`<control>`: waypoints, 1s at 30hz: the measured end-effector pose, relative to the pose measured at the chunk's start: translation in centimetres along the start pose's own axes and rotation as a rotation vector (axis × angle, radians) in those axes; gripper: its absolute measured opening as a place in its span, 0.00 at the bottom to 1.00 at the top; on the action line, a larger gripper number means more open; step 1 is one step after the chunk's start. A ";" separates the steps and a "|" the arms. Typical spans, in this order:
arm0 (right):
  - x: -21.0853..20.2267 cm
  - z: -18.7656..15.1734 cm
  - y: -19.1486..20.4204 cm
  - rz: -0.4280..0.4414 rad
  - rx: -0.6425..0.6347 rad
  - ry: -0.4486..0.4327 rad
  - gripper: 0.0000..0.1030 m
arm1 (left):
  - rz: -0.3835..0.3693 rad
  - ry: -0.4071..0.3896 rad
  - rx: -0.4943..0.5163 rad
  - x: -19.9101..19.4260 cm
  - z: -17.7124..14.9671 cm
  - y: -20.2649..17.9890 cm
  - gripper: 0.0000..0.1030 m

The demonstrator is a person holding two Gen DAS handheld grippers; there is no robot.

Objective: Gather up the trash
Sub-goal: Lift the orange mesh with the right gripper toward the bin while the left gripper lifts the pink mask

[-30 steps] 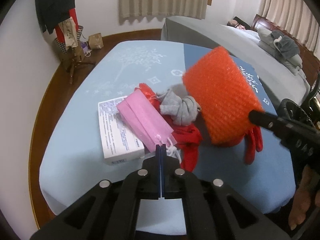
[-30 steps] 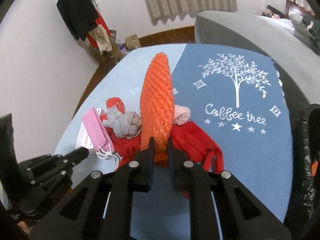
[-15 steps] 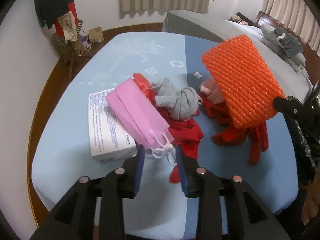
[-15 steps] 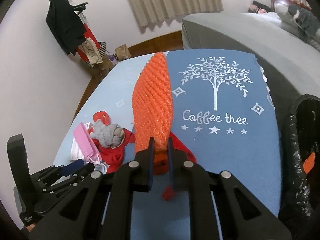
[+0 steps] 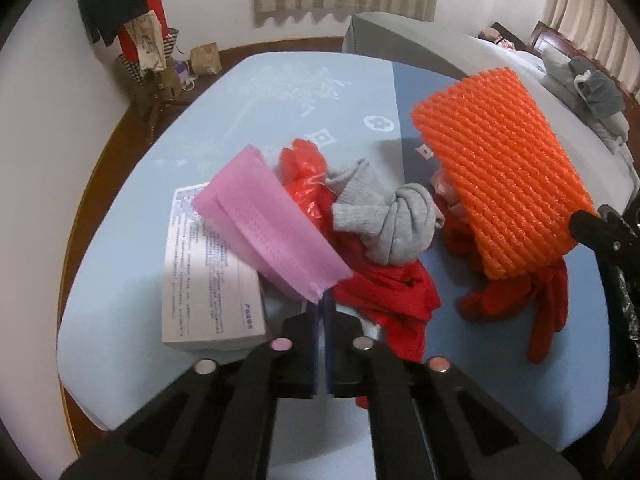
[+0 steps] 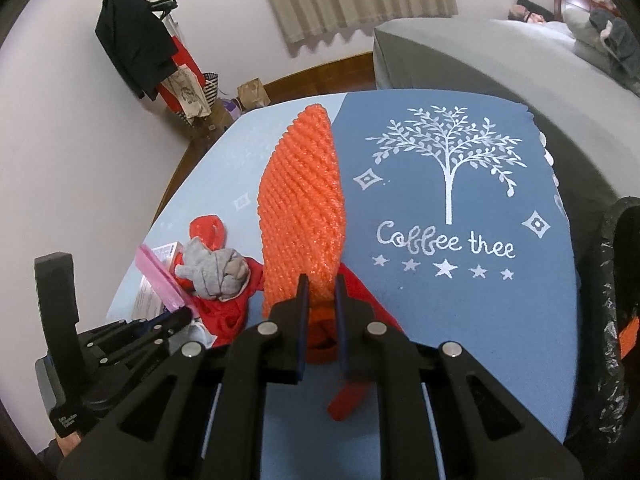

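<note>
My left gripper is shut on the near corner of a pink face mask, which tilts up off a white printed box. The same mask shows edge-on in the right wrist view, beside the left gripper. My right gripper is shut on the lower end of an orange foam net sleeve and holds it upright above the table. The sleeve hangs at the right in the left wrist view. A knotted grey sock lies on crumpled red plastic.
The table wears a blue cloth printed with a tree. A black bin bag stands open at its right edge. Behind are a grey bed with a person lying on it, and a coat stand at the back left.
The left jaws opened around the mask's near edge, then shut on it, and the mask now tilts up. The right gripper carried the orange sleeve to the right, away from the pile.
</note>
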State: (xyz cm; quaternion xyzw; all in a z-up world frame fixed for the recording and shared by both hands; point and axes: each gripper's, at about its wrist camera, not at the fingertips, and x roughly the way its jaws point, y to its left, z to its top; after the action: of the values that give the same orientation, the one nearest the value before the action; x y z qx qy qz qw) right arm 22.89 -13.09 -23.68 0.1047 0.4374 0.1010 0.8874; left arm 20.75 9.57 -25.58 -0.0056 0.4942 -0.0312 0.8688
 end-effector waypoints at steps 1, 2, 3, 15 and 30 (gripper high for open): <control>-0.1 0.1 0.0 0.000 0.002 -0.002 0.11 | -0.003 -0.004 -0.001 -0.3 0.0 0.1 0.02; -0.3 0.1 0.0 0.001 0.004 -0.006 0.11 | -0.002 -0.012 0.000 -0.8 0.0 0.1 0.02; -0.6 0.0 0.0 0.003 0.006 -0.009 0.11 | -0.003 -0.019 0.001 -1.3 -0.1 0.1 0.02; -4.6 -0.4 0.4 0.004 0.009 -0.060 0.11 | -0.011 -0.070 0.028 -6.0 -1.0 -1.0 0.02; -9.6 -1.8 -3.0 -0.045 0.043 -0.109 0.11 | -0.066 -0.123 0.095 -10.1 -1.5 -5.9 0.02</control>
State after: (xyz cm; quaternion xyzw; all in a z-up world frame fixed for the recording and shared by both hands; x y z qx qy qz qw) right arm 15.98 -18.38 -18.37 0.1192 0.3930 0.0655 0.9094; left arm 14.06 4.31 -17.40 0.0172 0.4372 -0.0828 0.8954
